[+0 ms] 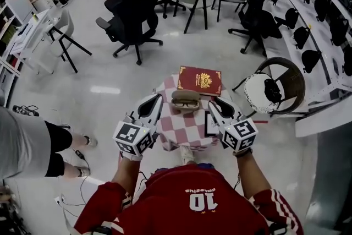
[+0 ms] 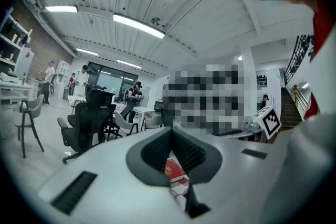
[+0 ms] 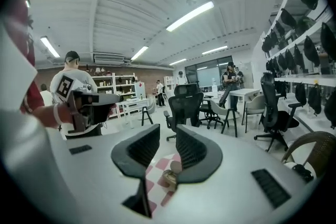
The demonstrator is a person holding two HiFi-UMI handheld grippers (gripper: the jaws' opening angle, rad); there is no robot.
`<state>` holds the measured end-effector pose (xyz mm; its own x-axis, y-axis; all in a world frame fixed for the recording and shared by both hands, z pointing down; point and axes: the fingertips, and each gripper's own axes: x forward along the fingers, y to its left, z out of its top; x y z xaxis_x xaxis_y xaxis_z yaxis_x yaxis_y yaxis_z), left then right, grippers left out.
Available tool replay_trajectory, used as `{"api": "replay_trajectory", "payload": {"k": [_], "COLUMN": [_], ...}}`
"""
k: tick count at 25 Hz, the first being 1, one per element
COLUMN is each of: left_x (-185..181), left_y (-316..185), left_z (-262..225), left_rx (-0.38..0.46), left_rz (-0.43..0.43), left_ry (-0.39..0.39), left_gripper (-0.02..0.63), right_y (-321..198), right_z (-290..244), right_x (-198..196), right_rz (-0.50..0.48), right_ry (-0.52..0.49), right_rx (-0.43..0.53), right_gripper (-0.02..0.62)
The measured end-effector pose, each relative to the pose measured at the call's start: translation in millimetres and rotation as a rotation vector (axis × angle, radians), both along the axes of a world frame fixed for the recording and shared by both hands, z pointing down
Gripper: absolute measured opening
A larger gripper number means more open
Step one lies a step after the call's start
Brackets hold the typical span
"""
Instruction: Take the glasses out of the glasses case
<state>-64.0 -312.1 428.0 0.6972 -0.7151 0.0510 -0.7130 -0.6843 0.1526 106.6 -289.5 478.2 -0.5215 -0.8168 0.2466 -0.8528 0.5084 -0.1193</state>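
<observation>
- Left gripper (image 2: 171,131): pads are pinched together at the tips and nothing is clamped between them. Only a bit of red cover and checked cloth can be seen through the gap lower down.
- Right gripper (image 3: 168,136): jaws are parted a little, with nothing held. A tan rounded end is seen just below the gap, not inside it.
- In the head view both grippers are hovered low over the small round table under a pink-and-white checked cloth (image 1: 184,130). The left one is at roughly 8 o'clock of the case and the right one at roughly 4 o'clock, each close to it. Contact can't be made out.
- The tan oval glasses case (image 1: 186,93) is lying open near the far side of the cloth. The dark-framed glasses (image 1: 186,103) are sitting inside it, so they haven't been lifted out yet.
- A dark red hardcover book with a gold emblem (image 1: 199,80) is parked at about 1 o'clock of the case, just beside it.
- Step-wise this reads as the approach: the lid looks dealt with, and the grab is what's left.
- Next move, best guess: the case gets steadied with one gripper, probably the left, which would have to be opened first. The right one gets lowered onto the frame near the bridge and closed gently, then lifted straight up so the case isn't dragged along.
</observation>
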Motion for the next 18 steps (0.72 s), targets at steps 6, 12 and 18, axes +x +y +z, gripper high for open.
{"api": "replay_trajectory", "payload": {"k": [6, 12, 18], "left_x": [8.2, 7.3, 7.0], "left_y": [-10.2, -22.2, -38.8], "left_z": [11.1, 26.9, 35.9], "left_rx": [-0.009, -0.029, -0.049], "left_rz": [0.011, -0.004, -0.039], "left_ry": [0.001, 0.0, -0.01], "left_gripper": [0.008, 0.008, 0.008], "right_y": [-25.8, -48.5, -71.9], "right_z": [54.3, 113.2, 162.7], "right_x": [-1.3, -12.9, -26.0], "right_rz": [-0.031, -0.107, -0.188], "right_ry": [0.05, 0.135, 0.198], "right_rx": [-0.086, -0.158, -0.217], "right_gripper": [0.087, 0.087, 0.087]}}
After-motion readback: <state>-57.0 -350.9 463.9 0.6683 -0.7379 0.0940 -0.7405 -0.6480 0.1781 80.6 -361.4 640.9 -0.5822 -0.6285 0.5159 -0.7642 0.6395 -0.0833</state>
